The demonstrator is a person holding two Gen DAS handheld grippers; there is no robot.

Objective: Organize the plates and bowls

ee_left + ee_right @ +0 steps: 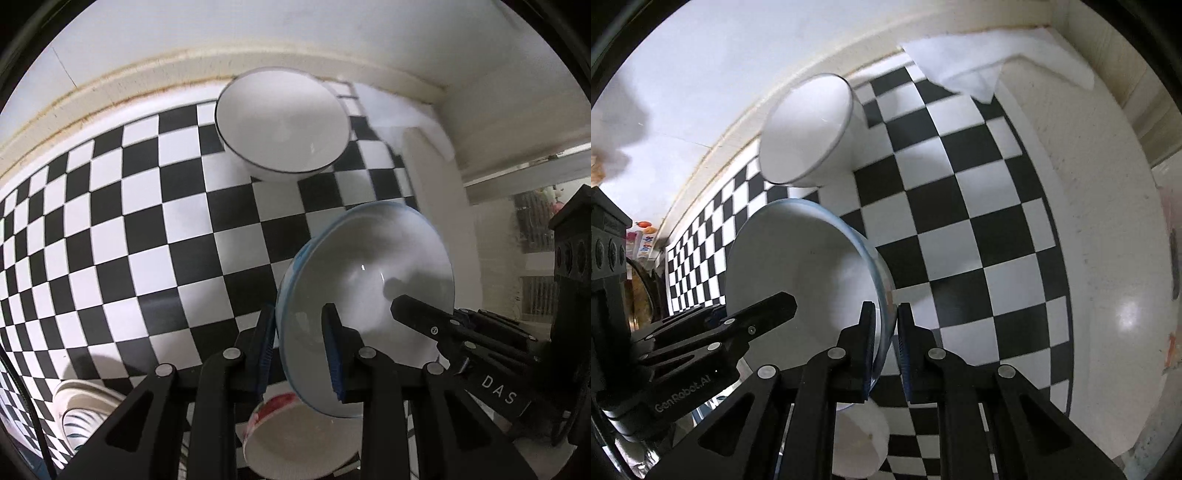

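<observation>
1. Left wrist view: the left gripper point(300, 334) sits at the lower centre of the frame, its blue-padded jaws clamped on the rim of a blue-rimmed bowl point(369, 280), one pad outside and one inside. The bowl is tilted on edge, its white inside facing right, in the lower right of the frame.
2. Same view: the right gripper point(400, 304) reaches in from the right edge; only one of its black fingers shows against the inside of that bowl, and this view does not show its pinch.
3. Same view: a white bowl with a dark rim point(282, 122) stands at the top centre on the checkered cloth point(129, 206). A red-patterned bowl point(295, 435) lies at the bottom centre under the jaws, and a striped dish point(85, 413) at the lower left.
4. Right wrist view: the right gripper point(887, 325), at the bottom centre, has its jaws narrowed onto the opposite rim of the blue-rimmed bowl point(798, 266), which fills the centre left.
5. Same view: the left gripper point(783, 302) enters from the left edge. The dark-rimmed bowl point(807, 129) is at the upper centre left, and a white paper sheet point(990, 62) lies at the upper right.
</observation>
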